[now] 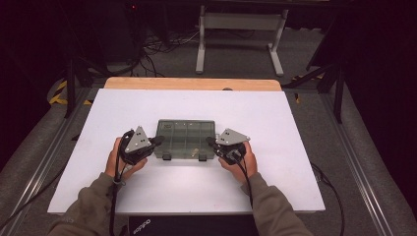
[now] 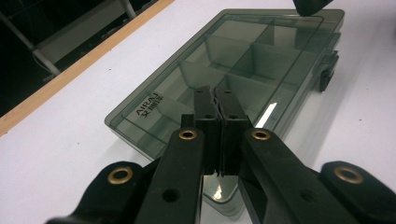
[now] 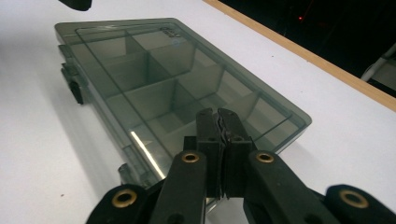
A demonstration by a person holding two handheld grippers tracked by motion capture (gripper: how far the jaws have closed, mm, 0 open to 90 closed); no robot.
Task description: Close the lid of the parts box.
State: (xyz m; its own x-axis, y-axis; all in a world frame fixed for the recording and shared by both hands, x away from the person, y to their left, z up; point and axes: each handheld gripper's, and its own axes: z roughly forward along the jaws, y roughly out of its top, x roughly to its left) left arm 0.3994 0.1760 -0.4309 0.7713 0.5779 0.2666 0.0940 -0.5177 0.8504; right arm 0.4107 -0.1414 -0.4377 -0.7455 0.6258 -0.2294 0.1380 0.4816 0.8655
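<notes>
A smoky clear plastic organizer box with a closed lid and several compartments lies flat in the middle of the white table. Two dark latches sit on its near edge. My left gripper is at the box's left end, jaws shut with nothing between them, tips over the lid. My right gripper is at the box's right end, also shut and empty, its tips above the lid. A hand holds each gripper.
The white table has bare room all around the box. A wooden edge runs along its far side. Beyond it stand a white metal frame and cables on the dark floor.
</notes>
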